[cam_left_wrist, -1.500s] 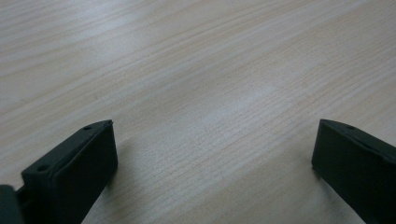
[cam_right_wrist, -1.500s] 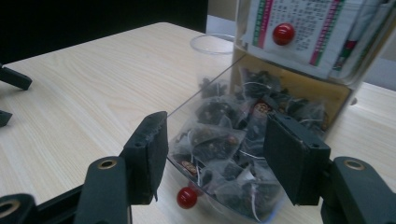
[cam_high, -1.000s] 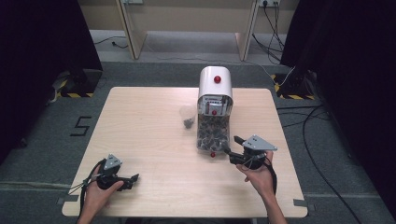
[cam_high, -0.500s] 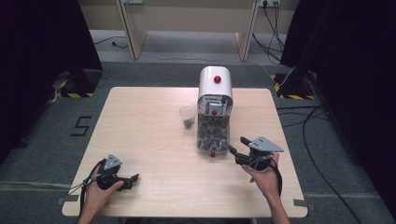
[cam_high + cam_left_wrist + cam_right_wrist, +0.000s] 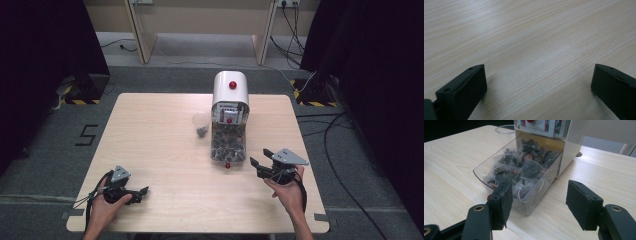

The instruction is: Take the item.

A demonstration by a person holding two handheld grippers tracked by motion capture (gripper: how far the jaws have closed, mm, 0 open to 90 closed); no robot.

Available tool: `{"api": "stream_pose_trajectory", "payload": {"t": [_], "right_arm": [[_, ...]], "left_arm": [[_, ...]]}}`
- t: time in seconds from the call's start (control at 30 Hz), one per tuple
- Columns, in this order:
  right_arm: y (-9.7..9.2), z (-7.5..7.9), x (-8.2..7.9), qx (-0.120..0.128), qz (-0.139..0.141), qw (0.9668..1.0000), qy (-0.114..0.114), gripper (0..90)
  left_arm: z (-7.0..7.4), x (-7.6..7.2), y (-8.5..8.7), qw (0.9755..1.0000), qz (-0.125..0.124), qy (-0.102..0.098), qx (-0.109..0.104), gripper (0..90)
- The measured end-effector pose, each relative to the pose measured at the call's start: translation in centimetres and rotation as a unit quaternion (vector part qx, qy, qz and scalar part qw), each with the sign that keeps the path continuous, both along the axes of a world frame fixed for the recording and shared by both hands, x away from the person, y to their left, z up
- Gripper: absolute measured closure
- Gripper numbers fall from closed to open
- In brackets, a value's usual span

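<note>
A white dispenser (image 5: 230,92) with a red knob stands at the table's middle back. In front of it a clear tray (image 5: 529,205) is heaped with several dark tea bags (image 5: 524,167). A hand holds my right gripper (image 5: 260,157) just right of the tray's front end, apart from it. Its jaws point left at the tray and stand open with nothing between them. In the right gripper view, my right gripper (image 5: 540,195) faces the tray's near corner. My left gripper (image 5: 141,194) rests in a hand at the front left, open over bare wood (image 5: 539,67).
A clear cup (image 5: 200,123) with something dark in it stands left of the dispenser. A small red knob (image 5: 227,165) sits at the tray's front. The wooden table (image 5: 150,145) is bare on its left half. Cables lie on the floor at the right.
My right gripper has drawn back to the right, away from the tray's front. The left gripper has stayed where it was.
</note>
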State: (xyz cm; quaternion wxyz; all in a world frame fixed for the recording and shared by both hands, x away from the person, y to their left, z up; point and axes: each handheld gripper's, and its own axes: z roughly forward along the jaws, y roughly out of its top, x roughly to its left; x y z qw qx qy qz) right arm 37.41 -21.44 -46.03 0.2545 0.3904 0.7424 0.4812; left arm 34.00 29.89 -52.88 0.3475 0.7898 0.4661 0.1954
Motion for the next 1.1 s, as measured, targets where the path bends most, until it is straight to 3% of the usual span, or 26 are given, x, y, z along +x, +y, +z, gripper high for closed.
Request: {"api": "stream_pose_trajectory", "payload": {"t": [1.1], "right_arm": [[-2.5,-1.6,-1.3,-0.002,-0.031,0.9993,0.019,36.7]], "left_arm": [[0.0,0.0,0.0,1.0,0.001,-0.001,-0.001,0.0]]}}
